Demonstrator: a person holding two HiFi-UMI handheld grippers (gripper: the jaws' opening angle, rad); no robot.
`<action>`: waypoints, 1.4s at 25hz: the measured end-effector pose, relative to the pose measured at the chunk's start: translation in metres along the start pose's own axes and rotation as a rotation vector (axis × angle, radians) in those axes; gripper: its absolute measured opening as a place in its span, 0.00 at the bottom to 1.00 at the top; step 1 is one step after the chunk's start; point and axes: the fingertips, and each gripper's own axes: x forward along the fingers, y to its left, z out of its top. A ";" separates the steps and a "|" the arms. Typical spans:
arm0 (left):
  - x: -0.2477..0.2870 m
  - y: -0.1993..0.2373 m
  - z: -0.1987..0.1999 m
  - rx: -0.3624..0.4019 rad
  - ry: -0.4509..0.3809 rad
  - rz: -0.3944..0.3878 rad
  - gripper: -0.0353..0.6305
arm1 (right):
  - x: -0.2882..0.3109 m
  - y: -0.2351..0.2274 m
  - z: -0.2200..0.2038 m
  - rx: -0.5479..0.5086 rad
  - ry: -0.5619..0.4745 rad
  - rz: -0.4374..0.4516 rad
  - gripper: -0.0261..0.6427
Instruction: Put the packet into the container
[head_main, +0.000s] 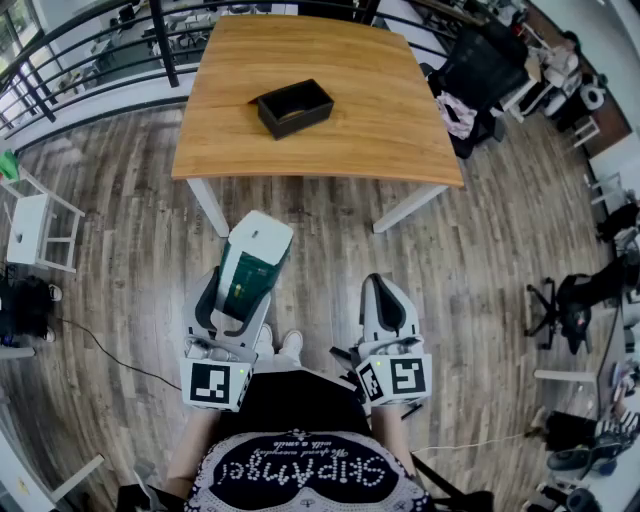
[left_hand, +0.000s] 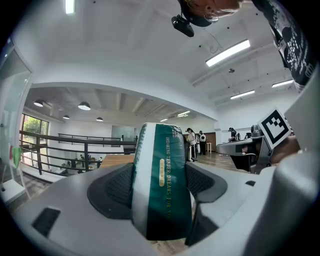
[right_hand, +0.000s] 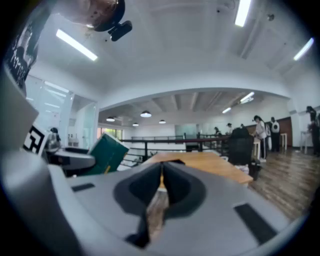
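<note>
Packet (left_hand: 162, 185) in my left tool (left_hand: 161, 172): gold capitals run along the green face, "DREAMING TENDER DREAMS FOR YO…", last letters hidden. The small gold label beside them is too small to read.

My shirt (head_main: 300, 470): white print, upside down in the head view. It begins "Skip", rest uncertain; the smaller script line is illegible.

Cubes on the left tool and right tool (head_main: 385, 290): black-and-white square markers, no letters.

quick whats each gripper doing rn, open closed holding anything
Left gripper: closed on the green and white packet.
Right gripper: shut, nothing between its jaws.
</note>
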 end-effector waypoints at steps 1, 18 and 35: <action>0.002 0.000 0.002 -0.003 -0.005 0.001 0.58 | 0.001 -0.001 0.001 -0.001 -0.002 0.002 0.10; 0.017 -0.013 0.005 -0.010 -0.024 0.018 0.58 | 0.001 -0.018 0.004 -0.013 -0.022 0.033 0.10; 0.011 -0.023 0.010 0.069 -0.058 0.065 0.58 | -0.032 -0.061 -0.015 0.038 0.004 -0.020 0.10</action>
